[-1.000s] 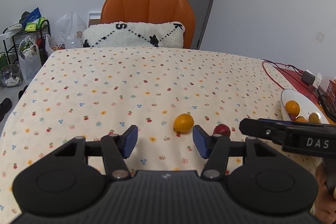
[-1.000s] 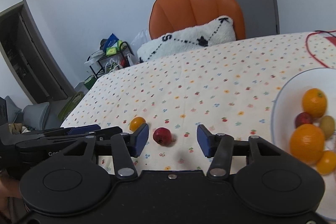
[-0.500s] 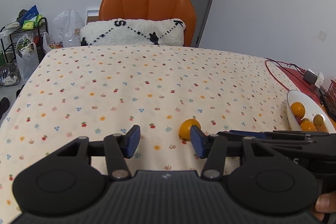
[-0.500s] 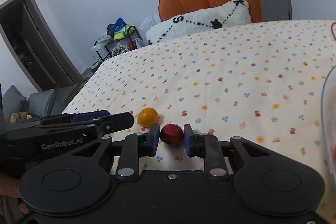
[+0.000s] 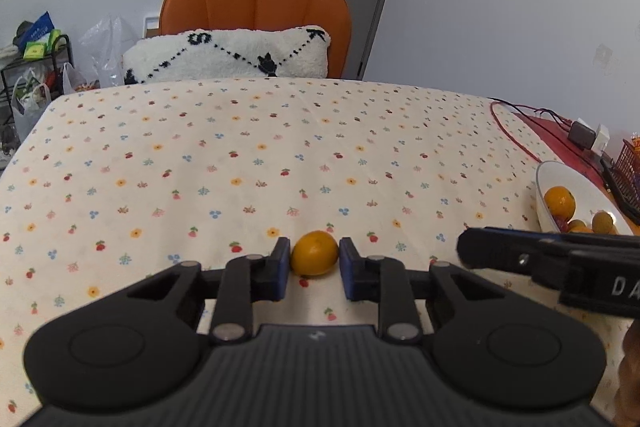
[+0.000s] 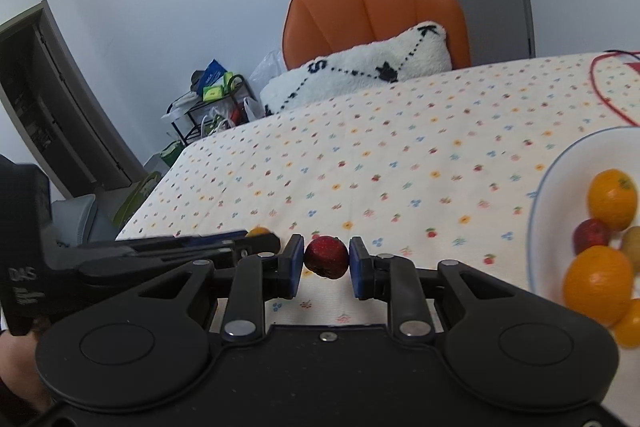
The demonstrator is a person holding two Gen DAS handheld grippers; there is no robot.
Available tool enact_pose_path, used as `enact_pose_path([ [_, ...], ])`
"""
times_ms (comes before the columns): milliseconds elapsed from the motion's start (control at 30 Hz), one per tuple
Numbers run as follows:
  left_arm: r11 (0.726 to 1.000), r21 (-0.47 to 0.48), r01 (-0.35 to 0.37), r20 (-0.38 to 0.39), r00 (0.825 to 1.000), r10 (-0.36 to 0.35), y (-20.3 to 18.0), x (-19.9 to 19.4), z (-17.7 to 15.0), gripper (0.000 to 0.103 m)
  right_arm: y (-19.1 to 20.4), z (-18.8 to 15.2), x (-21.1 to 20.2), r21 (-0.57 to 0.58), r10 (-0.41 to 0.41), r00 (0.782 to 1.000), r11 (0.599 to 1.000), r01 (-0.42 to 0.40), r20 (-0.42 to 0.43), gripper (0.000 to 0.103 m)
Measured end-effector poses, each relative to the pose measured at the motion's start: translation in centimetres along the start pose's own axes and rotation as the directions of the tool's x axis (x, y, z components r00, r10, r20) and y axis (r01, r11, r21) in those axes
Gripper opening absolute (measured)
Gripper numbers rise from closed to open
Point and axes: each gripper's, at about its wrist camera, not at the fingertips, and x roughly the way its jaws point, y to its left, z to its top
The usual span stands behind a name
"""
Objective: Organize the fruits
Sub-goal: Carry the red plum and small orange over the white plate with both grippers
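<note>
A small orange (image 5: 314,253) lies on the flowered tablecloth between the blue pads of my left gripper (image 5: 314,259). The jaws are closing and both pads touch its sides. In the right wrist view my right gripper (image 6: 326,261) is shut on a small red fruit (image 6: 326,257), which rests on the cloth. The two grippers work side by side: the right gripper (image 5: 520,255) reaches in from the right of the left wrist view, and the left gripper (image 6: 224,243) comes in from the left, hiding most of the orange (image 6: 258,230). A white bowl (image 6: 536,211) on the right holds several fruits.
An orange chair (image 5: 256,15) with a white cushion (image 5: 228,55) stands behind the table's far edge. Red cables and a charger (image 5: 584,135) lie at the right, beyond the bowl (image 5: 540,187). A cluttered rack (image 5: 32,67) stands on the floor at the left.
Both grippers moved forward and came together on the fruit: the right around the red fruit first, then the left around the orange. The right wrist view has swung, bringing the bowl back in.
</note>
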Motion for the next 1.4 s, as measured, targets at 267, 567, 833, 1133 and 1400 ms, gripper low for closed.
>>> enact_pose_path([
  [267,1.000,0.013,0.015,0.040,0.999,-0.016,-1.1,-2.1,0.1,0.023,-1.0,0.0,-1.4,0.023,-0.017,0.999,1.000,0.016,0.029,0.023],
  [567,0.997,0.043,0.056,0.088,0.994,-0.060,-3.9,-4.5,0.7,0.023,-2.1,0.1,-4.4,0.041,-0.041,0.995,0.998,0.038,0.090,0.023],
  [833,0.991,0.082,0.105,0.104,0.988,-0.113,-7.3,-5.5,0.5,0.023,-4.0,-0.4,-7.5,0.068,-0.085,0.988,0.995,0.076,0.132,0.023],
  [1133,0.982,0.116,0.148,0.118,0.980,-0.161,-10.4,-6.4,0.2,0.024,-6.1,-1.1,-10.7,0.096,-0.138,0.976,0.988,0.123,0.168,0.023],
  [1400,0.974,0.140,0.180,0.127,0.972,-0.198,-13.0,-6.9,0.1,0.024,-7.7,-1.6,-13.2,0.119,-0.172,0.965,0.981,0.151,0.195,0.023],
])
